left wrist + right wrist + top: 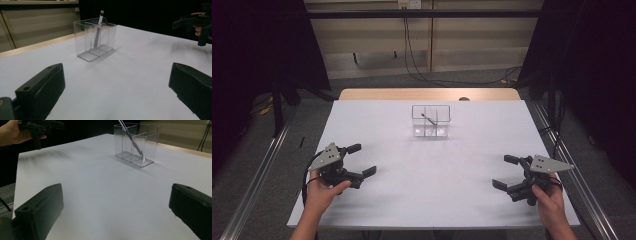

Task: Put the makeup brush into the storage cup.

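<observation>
1. The pen (pixel 429 120) stands tilted inside the clear box (pixel 431 131), far back on the middle of the white table (pixel 432 195). That is what I see from the high view. My left gripper (pixel 362 160) and my right gripper (pixel 504 171) sit near the front corners, well apart from the box. Both have jaws spread wide and hold nothing.

2. In the left gripper view, the pen (pixel 98 30) leans in a back part of the clear box (pixel 95 41), and its dark tip pokes above the rim. I think the pen is light, stiff and a bit slippery. I would pinch it near the top, where it sticks out.

3. In the right gripper view, the clear box (pixel 136 143) looks thin and easy to tip, so I would pull the pen (pixel 127 132) up slowly.
</observation>
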The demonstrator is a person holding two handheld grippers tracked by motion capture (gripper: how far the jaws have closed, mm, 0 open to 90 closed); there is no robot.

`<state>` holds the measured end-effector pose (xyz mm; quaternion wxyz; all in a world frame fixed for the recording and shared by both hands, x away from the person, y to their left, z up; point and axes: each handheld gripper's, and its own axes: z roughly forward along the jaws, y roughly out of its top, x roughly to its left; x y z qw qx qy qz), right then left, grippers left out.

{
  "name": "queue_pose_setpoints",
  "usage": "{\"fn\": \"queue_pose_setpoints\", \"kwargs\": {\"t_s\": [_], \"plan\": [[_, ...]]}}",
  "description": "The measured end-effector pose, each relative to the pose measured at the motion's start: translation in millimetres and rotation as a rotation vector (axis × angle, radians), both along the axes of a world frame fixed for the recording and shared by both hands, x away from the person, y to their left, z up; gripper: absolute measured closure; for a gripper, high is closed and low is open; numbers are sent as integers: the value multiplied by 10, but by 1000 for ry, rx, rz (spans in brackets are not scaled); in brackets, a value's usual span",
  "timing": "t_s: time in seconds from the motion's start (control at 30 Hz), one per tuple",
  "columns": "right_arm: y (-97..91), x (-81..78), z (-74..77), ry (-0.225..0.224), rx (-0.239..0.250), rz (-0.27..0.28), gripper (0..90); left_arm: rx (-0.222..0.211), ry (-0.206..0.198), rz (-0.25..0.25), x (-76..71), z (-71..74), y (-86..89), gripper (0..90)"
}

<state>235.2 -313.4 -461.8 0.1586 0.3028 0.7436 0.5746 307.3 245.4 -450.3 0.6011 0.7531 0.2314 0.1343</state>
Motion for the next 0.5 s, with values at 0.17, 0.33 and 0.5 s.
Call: {"fn": "queue_pose_setpoints", "kwargs": {"t_s": [0.17, 0.33, 0.5], "plan": [[4, 4, -3, -2, -5, 1, 0, -1, -5, -8, -17, -2, -11, 5], [7, 5, -7, -2, -4, 0, 0, -8, -4, -2, -17, -5, 12, 5], [5, 6, -17, -1, -7, -3, 0, -7, -3, 0, -24, -12, 14, 5]]}}
